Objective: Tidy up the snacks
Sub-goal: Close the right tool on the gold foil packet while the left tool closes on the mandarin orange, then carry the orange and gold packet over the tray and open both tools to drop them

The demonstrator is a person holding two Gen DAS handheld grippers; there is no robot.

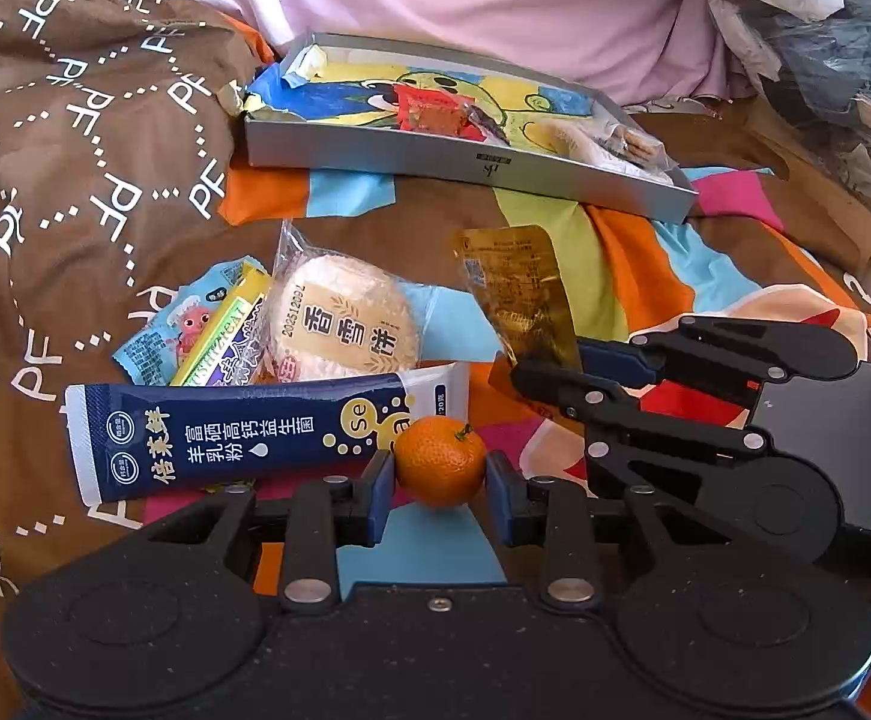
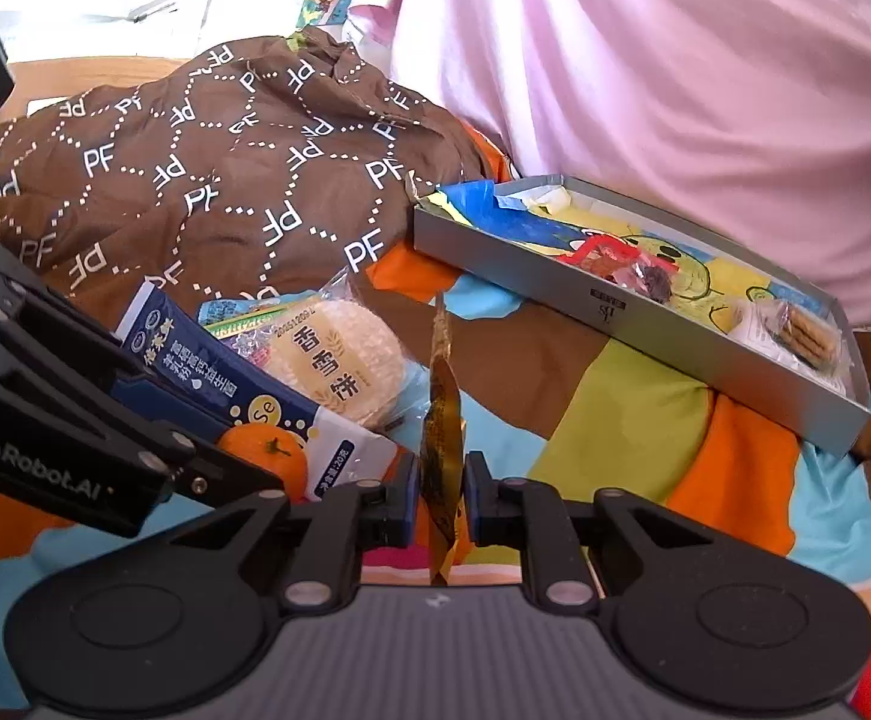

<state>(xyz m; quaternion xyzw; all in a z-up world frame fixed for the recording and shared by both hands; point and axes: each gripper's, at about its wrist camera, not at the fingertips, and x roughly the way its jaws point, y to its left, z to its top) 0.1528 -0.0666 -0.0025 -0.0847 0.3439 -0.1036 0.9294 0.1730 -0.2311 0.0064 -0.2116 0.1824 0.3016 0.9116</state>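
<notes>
left gripper [image 1: 440,489]: nearest the left wrist lens, its blue pads [image 1: 382,483] pressed against both sides of a small mandarin [image 1: 440,461] that sits low over the patterned bedspread [image 1: 627,264]; clamped, not loose
mandarin handling: judged light, round and soft-skinned, likely to roll or bruise; the grip across its widest part looks right, and gentle pressure should do
navy sachet [image 1: 237,435]: lies flat just left of the mandarin, its white end touching the fruit; thin, limp and probably slick, best pinched at a sealed end
rice cracker pack [image 1: 339,324]: behind the sachet, beside a yellow-green stick pack [image 1: 219,336] and a light blue wrapper [image 1: 165,324]; judged brittle inside clear film, so take it by the crimped edge
right gripper [image 2: 441,495]: jaws closed on a gold foil pouch [image 2: 442,420] that stands on edge between them, its upper part rising free above the pads
gold pouch handling: light, crinkly and floppy, likely to slide; held low, it may sag
grey box tray [image 2: 645,324]: well apart to the right and farther back, resting on the bedspread and tilted, already holding red-wrapped sweets [image 2: 600,255] and a biscuit pack [image 2: 804,333]; judged the place the snacks are bound for
brown quilt [image 2: 195,180]: bunched at the left behind the loose snacks
</notes>
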